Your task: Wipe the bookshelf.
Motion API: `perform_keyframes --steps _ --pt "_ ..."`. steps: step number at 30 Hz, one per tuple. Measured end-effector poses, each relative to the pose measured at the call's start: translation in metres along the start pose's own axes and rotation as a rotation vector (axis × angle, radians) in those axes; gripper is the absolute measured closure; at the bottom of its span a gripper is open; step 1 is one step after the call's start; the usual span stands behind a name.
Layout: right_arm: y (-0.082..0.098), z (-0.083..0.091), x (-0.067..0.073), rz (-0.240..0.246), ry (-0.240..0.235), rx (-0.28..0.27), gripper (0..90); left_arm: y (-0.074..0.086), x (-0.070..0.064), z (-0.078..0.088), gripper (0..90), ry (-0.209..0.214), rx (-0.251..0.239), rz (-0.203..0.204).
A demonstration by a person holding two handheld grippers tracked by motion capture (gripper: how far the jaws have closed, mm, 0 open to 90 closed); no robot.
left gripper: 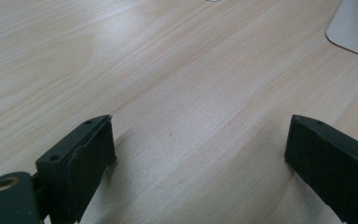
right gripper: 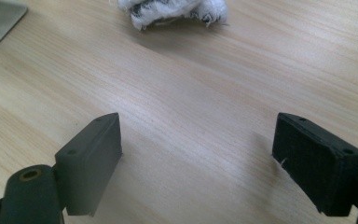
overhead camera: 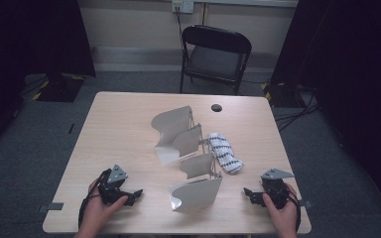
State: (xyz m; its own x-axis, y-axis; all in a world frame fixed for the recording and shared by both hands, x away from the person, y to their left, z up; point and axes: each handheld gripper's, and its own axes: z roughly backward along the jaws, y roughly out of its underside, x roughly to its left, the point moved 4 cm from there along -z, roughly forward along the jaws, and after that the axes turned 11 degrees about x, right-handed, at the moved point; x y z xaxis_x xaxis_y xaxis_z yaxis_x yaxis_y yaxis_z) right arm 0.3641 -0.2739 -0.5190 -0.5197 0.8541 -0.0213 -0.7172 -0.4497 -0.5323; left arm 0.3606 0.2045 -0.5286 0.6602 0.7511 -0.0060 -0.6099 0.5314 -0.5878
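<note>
High view: rolled towel lies beside white curved holders, not inside.

Picture's top edge crops the rolled towel.

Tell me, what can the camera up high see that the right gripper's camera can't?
The high view takes in the folding chair, the bent white sheet pieces, the dark round spot near the table's far edge, and both hands holding the left gripper and the right gripper. The right gripper view gives a close look at that gripper's own open jaws, with nothing between them. Both show the wooden table and the black-and-white cloth.
</note>
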Motion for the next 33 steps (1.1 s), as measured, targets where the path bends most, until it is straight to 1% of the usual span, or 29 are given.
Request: perform_keyframes --steps 9,12,15,17,23,33 --pt "0.006 0.001 -0.005 -0.010 -0.003 0.001 14.9 0.000 0.000 0.000 8.0 0.000 0.000 0.000" --pt "0.008 0.001 -0.006 -0.016 -0.010 -0.006 14.6 0.000 0.000 0.000 8.0 -0.001 0.002 -0.002" --pt "0.009 0.001 -0.007 -0.010 -0.014 -0.017 14.4 0.000 0.000 0.000 8.0 -0.001 0.003 -0.004" --pt "0.010 0.001 -0.008 -0.006 -0.011 -0.029 14.4 0.000 0.000 0.000 8.0 -0.002 0.003 -0.003" --pt "0.013 0.000 -0.008 0.000 -0.024 -0.066 14.2 0.000 0.000 0.000 8.0 -0.001 0.000 0.000" --pt "0.013 0.000 -0.008 -0.001 -0.025 -0.068 14.0 0.000 0.000 0.000 8.0 -0.002 0.004 -0.005"
